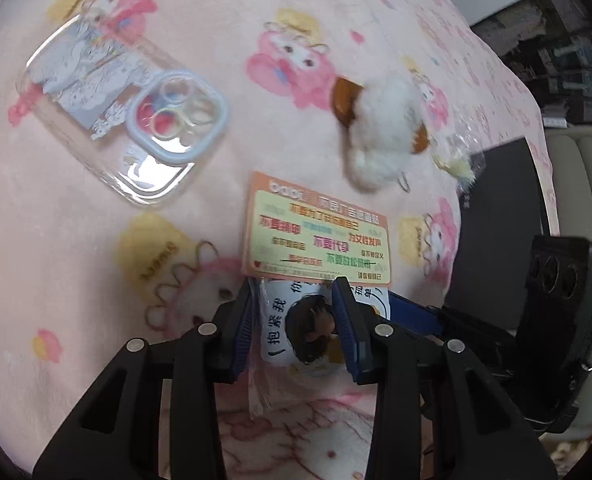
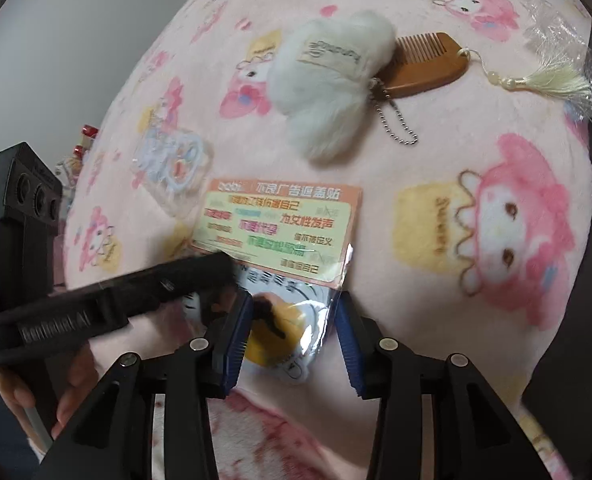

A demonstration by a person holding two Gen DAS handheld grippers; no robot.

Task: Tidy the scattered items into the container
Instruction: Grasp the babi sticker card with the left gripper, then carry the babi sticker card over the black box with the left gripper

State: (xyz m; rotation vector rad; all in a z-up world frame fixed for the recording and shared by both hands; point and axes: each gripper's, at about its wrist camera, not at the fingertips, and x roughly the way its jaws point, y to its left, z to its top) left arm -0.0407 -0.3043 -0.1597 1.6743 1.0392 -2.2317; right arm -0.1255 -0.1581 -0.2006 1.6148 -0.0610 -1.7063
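Observation:
A clear packet with a round cartoon badge (image 1: 303, 328) lies on the pink blanket, just below an orange sticker card (image 1: 319, 232). My left gripper (image 1: 294, 284) straddles the badge packet with its blue pads apart. My right gripper (image 2: 296, 298) straddles the same badge packet (image 2: 280, 336) from the other side, jaws apart, pads at its edges. Further off lie a clear phone case (image 1: 116, 116), a white plush keychain (image 2: 331, 88) and a wooden comb (image 2: 423, 64) with a cream tassel (image 2: 551, 84). No container shows.
The cartoon-print blanket (image 1: 76, 280) covers the whole surface and drops off at the right beside a dark flat surface (image 1: 495, 232). The left tool's black housing (image 2: 12, 216) crosses the right wrist view, with a hand (image 2: 16, 392) below it. Crinkled plastic wrap (image 2: 555, 36) lies by the tassel.

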